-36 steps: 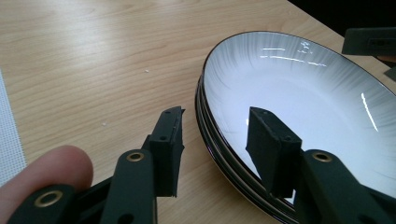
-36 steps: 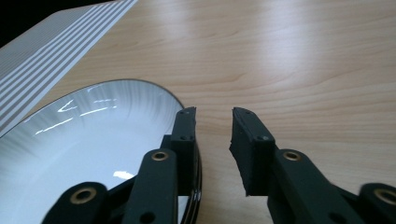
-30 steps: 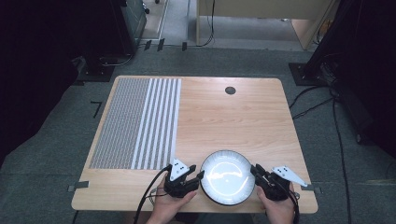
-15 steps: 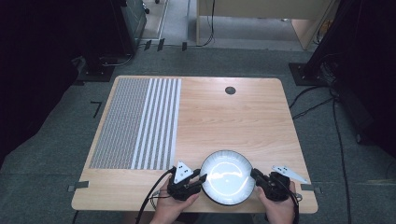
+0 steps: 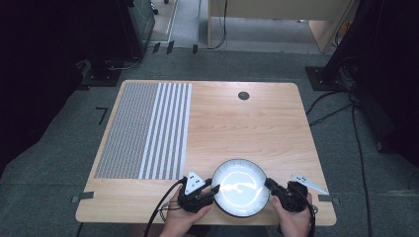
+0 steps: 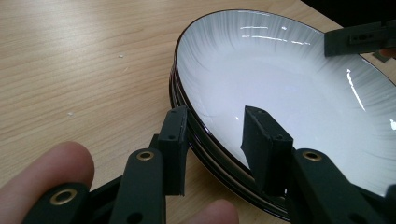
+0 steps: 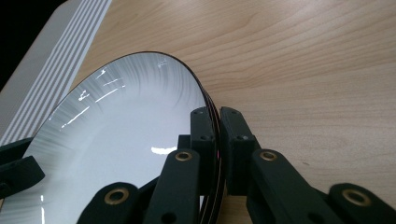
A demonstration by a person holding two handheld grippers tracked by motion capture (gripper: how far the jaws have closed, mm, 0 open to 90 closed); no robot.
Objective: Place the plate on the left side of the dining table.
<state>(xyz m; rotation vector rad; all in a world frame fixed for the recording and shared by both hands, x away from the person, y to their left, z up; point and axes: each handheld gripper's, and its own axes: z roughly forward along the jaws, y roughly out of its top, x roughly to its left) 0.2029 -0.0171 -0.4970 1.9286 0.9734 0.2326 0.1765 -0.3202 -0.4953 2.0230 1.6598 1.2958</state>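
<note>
Right gripper (image 7: 218, 140): jaws clamped on the plates' rim.
Left gripper (image 6: 219, 140): jaws straddling the opposite rim with gaps showing; they have just been opening slightly.
Plates (image 5: 240, 187): round, bowl side up; seemingly a stack, at the table's near edge.
Table (image 5: 257, 128): light wood.
Striped mat (image 5: 148, 131): far left, well apart.
Floor (image 5: 59, 163): grey carpet.

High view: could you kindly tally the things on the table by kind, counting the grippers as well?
Plate stack: 1
Striped mat: 1
Black disc: 1
Grippers: 2 (left gripper, jaws just opening astride the stack's edge; right gripper, clamped on it)
Total: 5
</note>
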